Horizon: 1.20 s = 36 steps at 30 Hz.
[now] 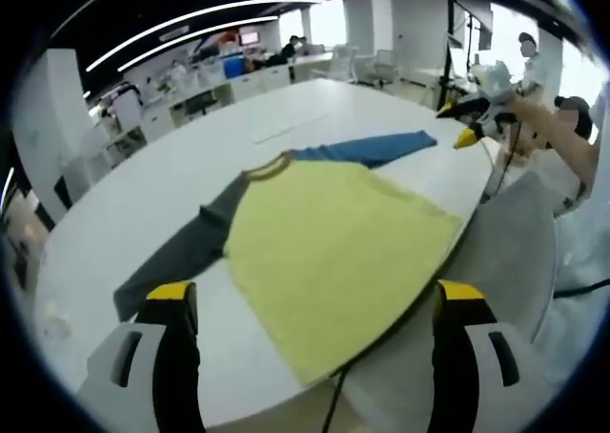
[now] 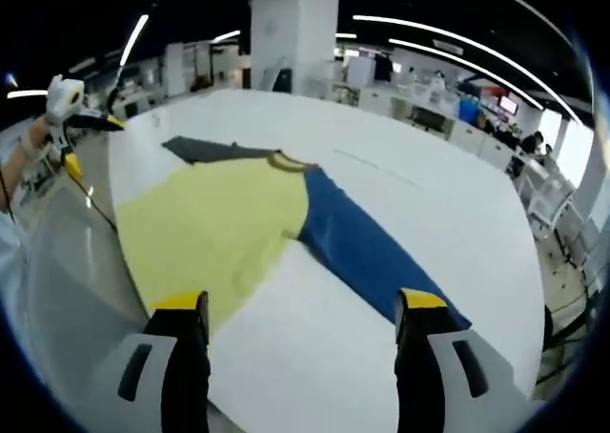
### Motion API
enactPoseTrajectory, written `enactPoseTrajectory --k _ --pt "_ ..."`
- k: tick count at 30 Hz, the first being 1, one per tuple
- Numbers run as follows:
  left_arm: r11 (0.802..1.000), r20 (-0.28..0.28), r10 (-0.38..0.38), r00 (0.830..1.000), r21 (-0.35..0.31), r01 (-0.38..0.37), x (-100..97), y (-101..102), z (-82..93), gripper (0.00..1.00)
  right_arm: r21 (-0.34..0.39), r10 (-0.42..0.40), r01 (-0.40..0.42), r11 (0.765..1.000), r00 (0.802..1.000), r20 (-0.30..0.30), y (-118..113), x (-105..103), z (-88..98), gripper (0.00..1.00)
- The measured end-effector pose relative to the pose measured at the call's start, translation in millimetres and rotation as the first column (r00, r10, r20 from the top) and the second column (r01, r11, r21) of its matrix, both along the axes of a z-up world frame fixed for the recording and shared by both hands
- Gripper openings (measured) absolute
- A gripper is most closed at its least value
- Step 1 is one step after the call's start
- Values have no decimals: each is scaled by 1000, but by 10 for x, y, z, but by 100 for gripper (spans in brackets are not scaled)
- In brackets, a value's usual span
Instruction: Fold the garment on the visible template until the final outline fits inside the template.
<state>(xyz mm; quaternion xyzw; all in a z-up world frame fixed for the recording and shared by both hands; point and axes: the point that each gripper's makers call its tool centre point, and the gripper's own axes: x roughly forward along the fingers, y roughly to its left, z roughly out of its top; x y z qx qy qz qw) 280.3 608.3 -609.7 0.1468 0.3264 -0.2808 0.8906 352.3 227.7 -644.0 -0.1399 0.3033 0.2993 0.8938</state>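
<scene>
Yellow fabric forms the body of a raglan shirt [image 1: 334, 252] that lies flat on a large white oval tabletop [image 1: 124, 223], its hem reaching the near curved edge. In the left gripper view the grey sleeve [image 1: 186, 252] stretches toward the lower left while the blue sleeve [image 1: 376, 149] runs off behind the body, foreshortened and partly hidden. The right gripper view turns this about: the blue sleeve [image 2: 367, 252] lies long and plain across the white surface, and the grey sleeve [image 2: 205, 150] shows as a short dark patch beyond the collar [image 2: 289, 162]. No folding template outline can be made out on the tabletop in either view; a faint pale line beyond the shirt is too dim to read. The left gripper [image 1: 315, 304] hovers above the hem with its yellow-tipped jaws spread wide and nothing between them. The right gripper [image 2: 303, 309] likewise stands wide and empty, above the spot where the yellow body meets the blue sleeve. Each gripper appears small in the other's view, held by a hand at the tabletop's edge: the right one [image 1: 474, 118] at upper right, the left one [image 2: 78, 118] at upper left. Beyond the tabletop the office desks and chairs are blurred, and the figures there are too small to describe.
</scene>
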Motion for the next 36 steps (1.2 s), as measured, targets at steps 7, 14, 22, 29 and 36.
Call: enactPoseTrajectory --k 7,14,22,29,36 --pt "1000 1 -1 1000 1 1 -3 -2 15 100 8 -66 66 998 998 -2 -250 118 -77 74" --pt "1000 6 1 1000 5 -1 -1 -10 26 100 -3 -97 97 995 995 -17 -451 165 -175 70" --pt "1000 5 6 1000 5 -6 -9 3 34 99 -4 -162 162 987 986 -32 -693 256 -301 62" --pt "1000 2 7 1000 8 -7 -13 -2 33 99 -14 -241 241 970 969 -60 -1156 399 -606 51" --pt "1000 2 10 1000 10 -11 -6 1 36 98 -14 -329 329 944 941 -79 -1440 492 -759 45"
